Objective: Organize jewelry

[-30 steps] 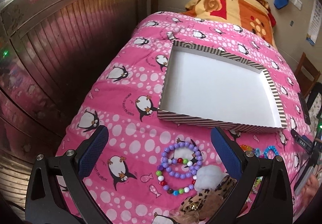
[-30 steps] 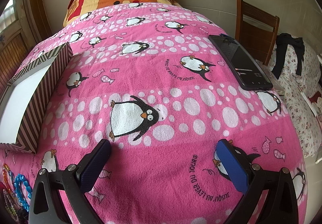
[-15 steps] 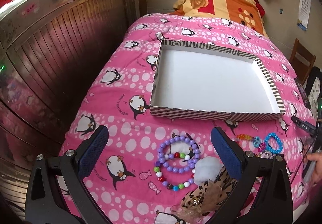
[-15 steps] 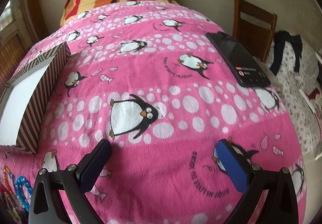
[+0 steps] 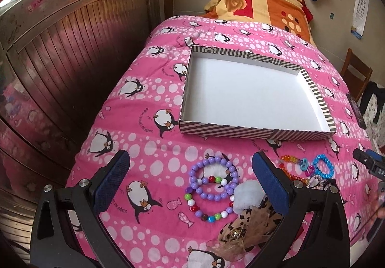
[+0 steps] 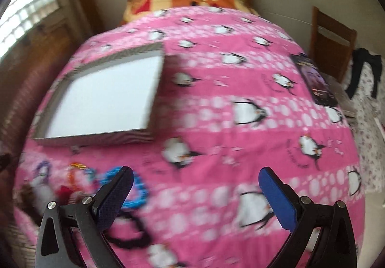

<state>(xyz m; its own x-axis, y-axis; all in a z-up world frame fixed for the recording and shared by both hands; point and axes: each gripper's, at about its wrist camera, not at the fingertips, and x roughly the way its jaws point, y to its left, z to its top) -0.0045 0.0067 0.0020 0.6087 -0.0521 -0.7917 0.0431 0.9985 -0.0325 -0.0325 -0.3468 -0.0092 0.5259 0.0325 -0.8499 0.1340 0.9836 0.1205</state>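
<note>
Beaded bracelets (image 5: 211, 189) lie on the pink bed (image 5: 144, 147) just before the striped box (image 5: 252, 132) (white inside). Left gripper (image 5: 192, 186) hovers above them, spread wide, holding nothing; right gripper (image 6: 195, 193) likewise.

We count one striped box (image 5: 255, 132), two purple bead bracelets (image 5: 213, 177), one blue bracelet (image 5: 323, 168), one orange bracelet (image 5: 290, 159), one phone (image 6: 315, 80).

Pink penguin bed (image 5: 149, 147) — striped box (image 5: 252, 132), bead bracelets (image 5: 211, 186), phone (image 6: 315, 82).
</note>
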